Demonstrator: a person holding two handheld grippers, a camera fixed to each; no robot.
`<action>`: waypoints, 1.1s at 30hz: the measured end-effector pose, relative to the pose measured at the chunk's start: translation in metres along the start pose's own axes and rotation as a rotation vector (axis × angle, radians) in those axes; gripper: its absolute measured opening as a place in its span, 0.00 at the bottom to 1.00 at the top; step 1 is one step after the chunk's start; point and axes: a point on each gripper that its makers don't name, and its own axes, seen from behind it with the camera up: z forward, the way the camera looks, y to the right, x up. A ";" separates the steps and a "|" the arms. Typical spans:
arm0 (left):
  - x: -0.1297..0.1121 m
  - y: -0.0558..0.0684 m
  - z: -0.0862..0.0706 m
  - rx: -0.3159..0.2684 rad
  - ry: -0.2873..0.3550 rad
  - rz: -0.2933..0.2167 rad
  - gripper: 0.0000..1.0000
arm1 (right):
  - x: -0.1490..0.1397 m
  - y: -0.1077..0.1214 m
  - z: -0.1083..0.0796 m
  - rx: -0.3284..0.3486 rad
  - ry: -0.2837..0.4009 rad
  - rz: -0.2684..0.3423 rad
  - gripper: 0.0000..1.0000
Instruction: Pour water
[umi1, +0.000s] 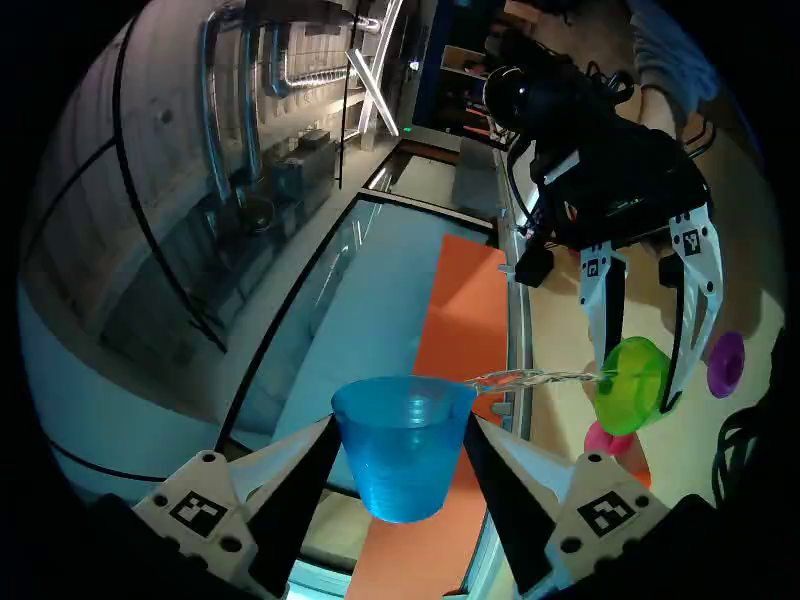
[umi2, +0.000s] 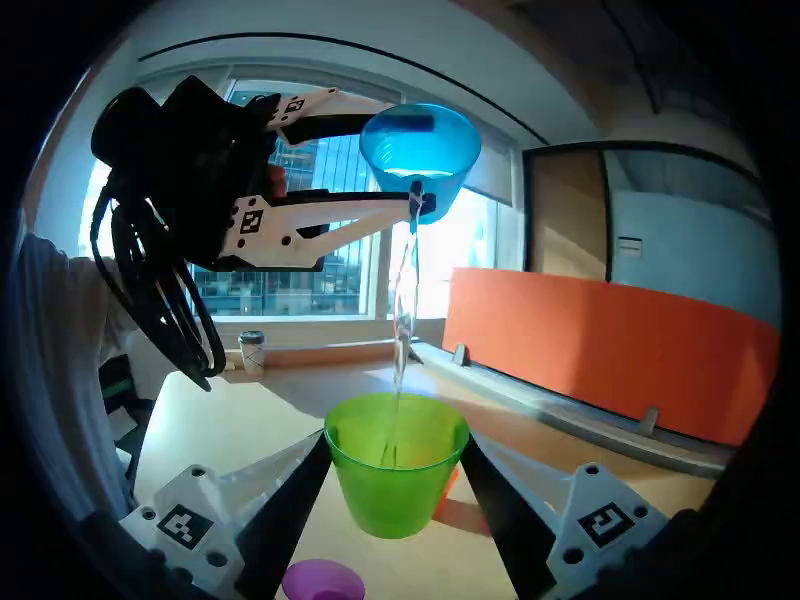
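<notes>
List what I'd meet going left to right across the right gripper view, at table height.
Person's sleeve → paper cup on the sill → green cup → orange partition.

Bright window (umi2: 300, 290) — orange partition (umi2: 620, 340) behind a pale tabletop (umi2: 230, 420)

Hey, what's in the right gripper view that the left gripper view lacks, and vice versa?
Right gripper view adds a bright window with buildings outside and a paper cup at its foot. Left gripper view adds metal pipes on a concrete wall. Both share the blue cup pouring a water stream into the green cup, the orange panel and a purple cup.
</notes>
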 end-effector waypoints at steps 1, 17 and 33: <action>0.000 0.000 0.000 0.000 0.000 0.005 0.85 | 0.000 0.000 0.000 0.000 0.000 0.000 0.91; -0.001 -0.004 0.005 0.002 -0.006 0.076 0.85 | 0.003 0.002 -0.002 -0.006 0.009 0.003 0.91; 0.006 -0.011 0.006 0.006 0.005 0.160 0.85 | 0.009 0.003 -0.002 -0.010 0.022 -0.002 0.91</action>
